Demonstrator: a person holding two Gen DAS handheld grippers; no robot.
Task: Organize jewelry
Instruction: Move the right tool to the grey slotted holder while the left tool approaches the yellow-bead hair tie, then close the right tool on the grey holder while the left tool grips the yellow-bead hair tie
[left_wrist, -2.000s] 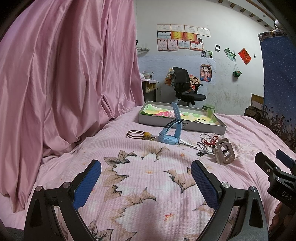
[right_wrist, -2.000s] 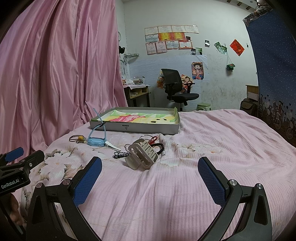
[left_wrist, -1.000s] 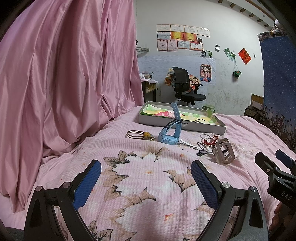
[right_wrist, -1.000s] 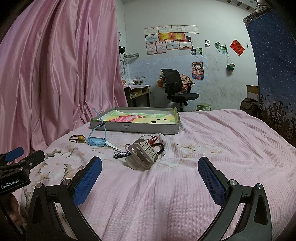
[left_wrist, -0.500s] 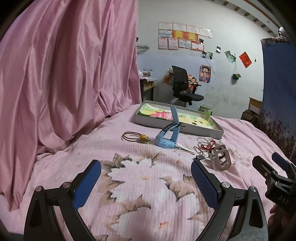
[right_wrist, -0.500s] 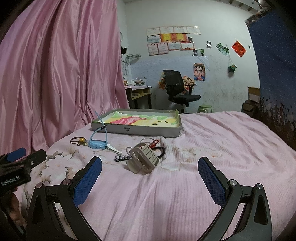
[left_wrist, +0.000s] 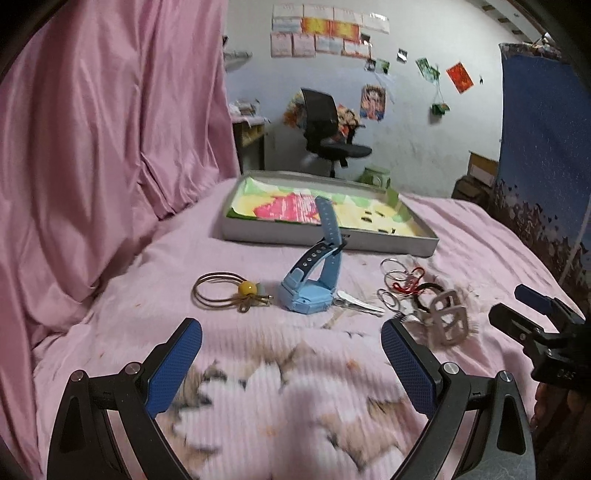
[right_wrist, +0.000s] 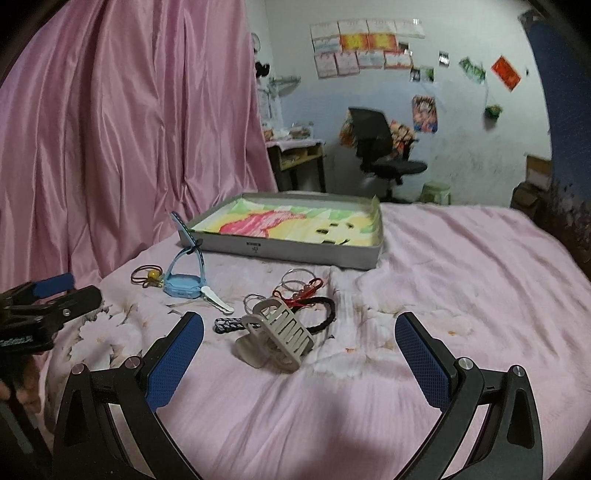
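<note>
On the pink bedspread lies a blue watch (left_wrist: 314, 284) (right_wrist: 183, 282), its strap standing up. Left of it rests a brown hair tie with a yellow bead (left_wrist: 229, 291) (right_wrist: 147, 275). A beige claw clip (left_wrist: 448, 321) (right_wrist: 277, 336), silver rings with a red cord (left_wrist: 400, 282) (right_wrist: 299, 286), a black hair band (right_wrist: 325, 312) and a white clip (left_wrist: 354, 303) (right_wrist: 216, 298) lie close by. Behind them sits a grey tray (left_wrist: 369, 242) (right_wrist: 295, 253) with a colourful lining. My left gripper (left_wrist: 291, 363) is open before the watch. My right gripper (right_wrist: 299, 356) is open before the claw clip.
Pink curtains (left_wrist: 110, 147) hang on the left, a blue cloth (left_wrist: 543, 147) on the right. Beyond the bed stand a black office chair (right_wrist: 380, 147), a desk (right_wrist: 295, 158) and a green stool (right_wrist: 436, 192). Bare bedspread (right_wrist: 480, 277) stretches right of the items.
Both grippers have moved forward and tilted down toward the items, which now look larger and nearer. Nothing on the bed has shifted; both grippers stay open.
</note>
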